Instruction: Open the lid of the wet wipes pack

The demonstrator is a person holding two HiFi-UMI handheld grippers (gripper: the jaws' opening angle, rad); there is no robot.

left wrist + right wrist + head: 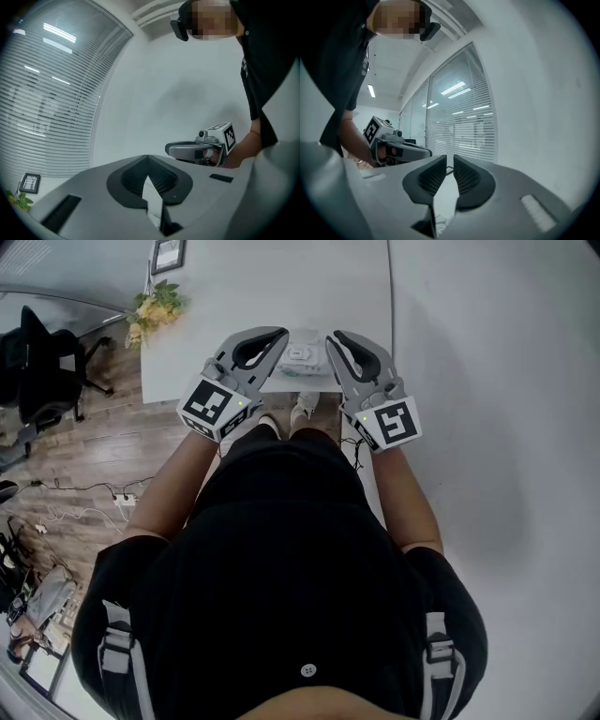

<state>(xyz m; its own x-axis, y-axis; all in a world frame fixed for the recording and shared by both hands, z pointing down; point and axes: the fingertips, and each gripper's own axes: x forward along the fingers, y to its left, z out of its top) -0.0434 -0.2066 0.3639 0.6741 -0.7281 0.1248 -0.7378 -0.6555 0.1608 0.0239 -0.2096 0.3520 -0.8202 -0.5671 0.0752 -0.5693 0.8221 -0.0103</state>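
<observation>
In the head view the white wet wipes pack [302,355] lies on the white table [262,292] near its front edge, with a small lid panel on top; whether the lid is up I cannot tell. Both grippers hang in the air in front of me, apart from the pack, one on each side of it in the picture. My left gripper [282,334] [147,157] has its pads meeting at the tips, with nothing held. My right gripper [334,337] [450,158] shows a narrow gap between its pads, with nothing between them. Neither gripper view shows the pack.
A yellow flower bunch [155,310] and a small picture frame [169,254] stand at the table's far left. A black office chair [42,362] and a power strip with cables [122,501] are on the wooden floor at the left. My shoes [305,409] are at the table edge.
</observation>
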